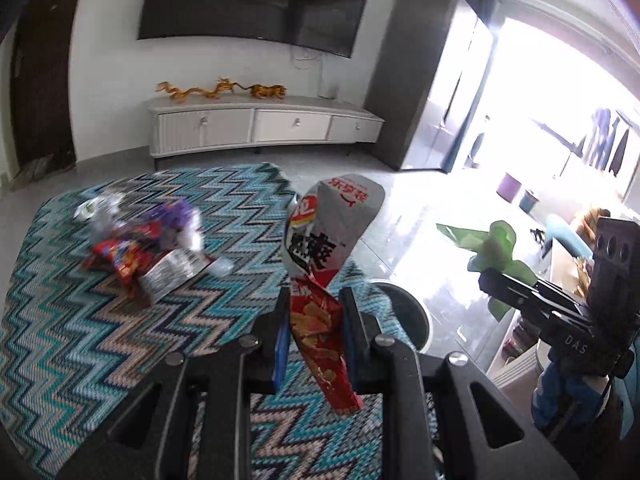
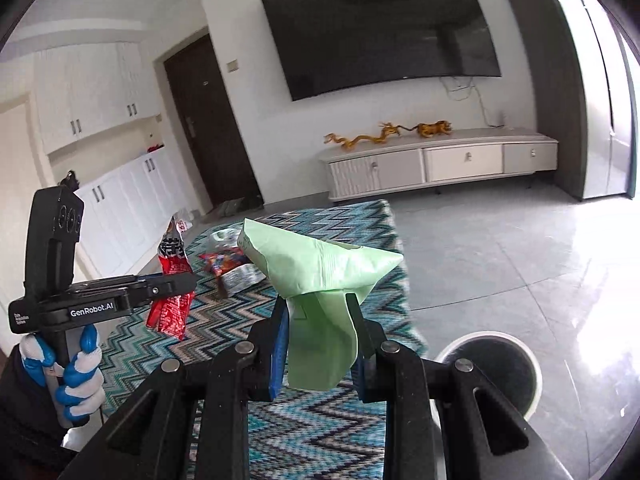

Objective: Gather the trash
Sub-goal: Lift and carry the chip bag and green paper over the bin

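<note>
My left gripper (image 1: pixel 314 300) is shut on a red and silver chip bag (image 1: pixel 324 240), held upright above the zigzag rug (image 1: pixel 80 320); the bag also shows in the right wrist view (image 2: pixel 172 280). My right gripper (image 2: pixel 316 304) is shut on a pale green wrapper (image 2: pixel 316 276), which also shows in the left wrist view (image 1: pixel 496 248). A white-rimmed trash bin (image 2: pixel 500 368) stands on the floor below and right of the right gripper; it also shows in the left wrist view (image 1: pixel 404 316). A pile of snack wrappers (image 1: pixel 148 244) lies on the rug.
A white TV cabinet (image 1: pixel 264 124) with golden dragon figures stands at the far wall under a wall TV (image 1: pixel 256 4). Grey tiled floor (image 2: pixel 520 260) lies right of the rug. White cupboards (image 2: pixel 112 204) and a dark door (image 2: pixel 208 132) are on the left.
</note>
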